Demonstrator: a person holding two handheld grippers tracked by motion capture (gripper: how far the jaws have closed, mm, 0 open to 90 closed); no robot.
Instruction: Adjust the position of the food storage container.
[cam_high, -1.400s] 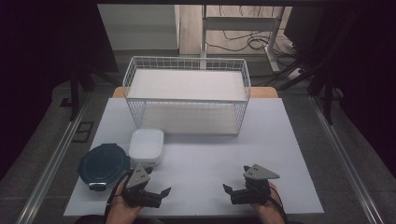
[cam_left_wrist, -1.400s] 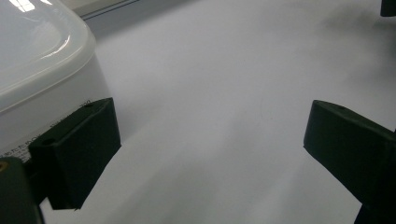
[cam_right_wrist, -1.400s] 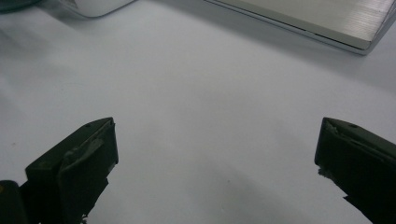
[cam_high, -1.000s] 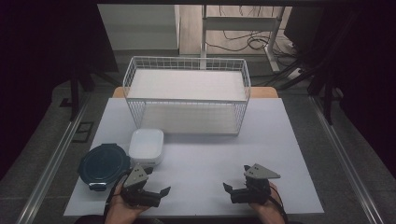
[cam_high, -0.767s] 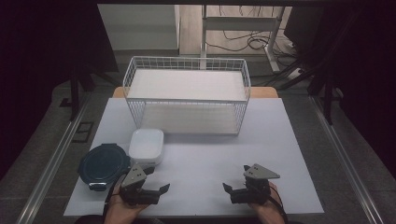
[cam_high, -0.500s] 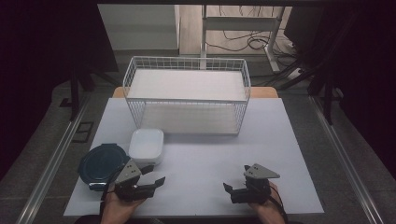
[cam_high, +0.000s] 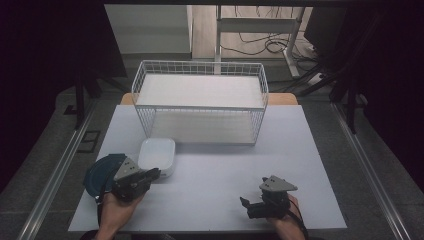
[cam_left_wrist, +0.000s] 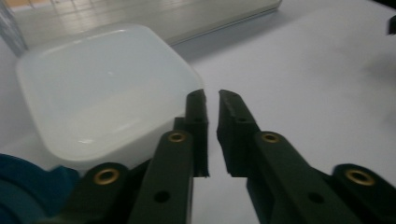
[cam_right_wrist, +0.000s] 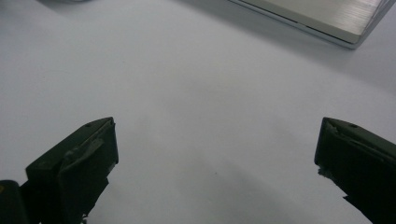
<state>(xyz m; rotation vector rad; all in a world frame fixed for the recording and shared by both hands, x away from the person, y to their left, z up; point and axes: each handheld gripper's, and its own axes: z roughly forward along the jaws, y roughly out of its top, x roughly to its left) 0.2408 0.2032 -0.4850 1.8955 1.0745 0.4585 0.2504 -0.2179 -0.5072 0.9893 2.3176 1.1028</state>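
White tabletop under a dim room, cables trailing on the floor behind it, pretty bare setup overall.

Starting at the jaws: the left gripper has just been closing and its jaws now sit nearly together with a thin slit between them and nothing in it. They point at the near corner of the white square container, whose rim sits just beside the left jaw at about 10 o'clock in the left gripper view. Whether it touches the rim I can't tell. A dark blue lid lies just past the container at its 8 o'clock in the high view, partly under the left gripper.

The right gripper has its jaws spread wide over bare tabletop, holding nothing (parked at about 5 o'clock in the high view).

A white wire basket stands at 12 o'clock, well apart from both hands.

My guess is the container gets grabbed next. To do that well, the left jaws need to reopen, straddle the rim wall with one jaw inside and one outside, then squeeze near the corner where it's stiffest (thin plastic flexes and slips otherwise).
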